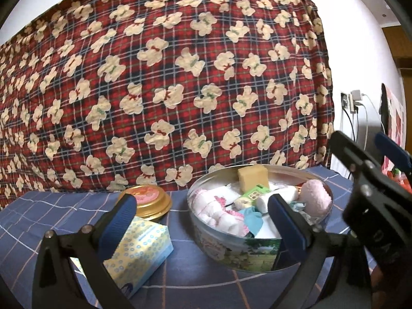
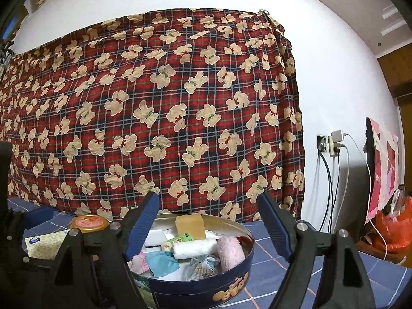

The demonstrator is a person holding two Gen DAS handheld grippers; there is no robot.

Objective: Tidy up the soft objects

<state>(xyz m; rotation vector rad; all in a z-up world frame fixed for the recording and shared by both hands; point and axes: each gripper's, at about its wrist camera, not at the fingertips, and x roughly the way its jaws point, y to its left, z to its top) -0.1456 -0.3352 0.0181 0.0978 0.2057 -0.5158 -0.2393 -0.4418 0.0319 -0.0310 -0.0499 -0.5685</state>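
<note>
A round cookie tin (image 1: 231, 253) stands on the blue checked tablecloth (image 1: 51, 213). It holds a yellow sponge block (image 1: 252, 177), a pink fluffy towel (image 1: 315, 198), a white roll (image 2: 194, 248), a teal cloth (image 1: 253, 219) and white-and-pink cloths (image 1: 221, 211). My left gripper (image 1: 203, 220) is open wide. Its left finger is in front of a yellow-and-blue tissue pack (image 1: 139, 247), and its right finger is at the tin's near rim. My right gripper (image 2: 209, 225) is open above the tin (image 2: 206, 291) with nothing between its pads. It also shows at the right in the left wrist view (image 1: 363, 143).
A gold lid (image 1: 148, 198) lies behind the tissue pack. A red plaid bear-print blanket (image 2: 154, 116) hangs right behind the table. Right of it are a wall socket with chargers and cables (image 2: 332, 141), a pink board (image 2: 383, 164) and an orange bag (image 2: 394, 231).
</note>
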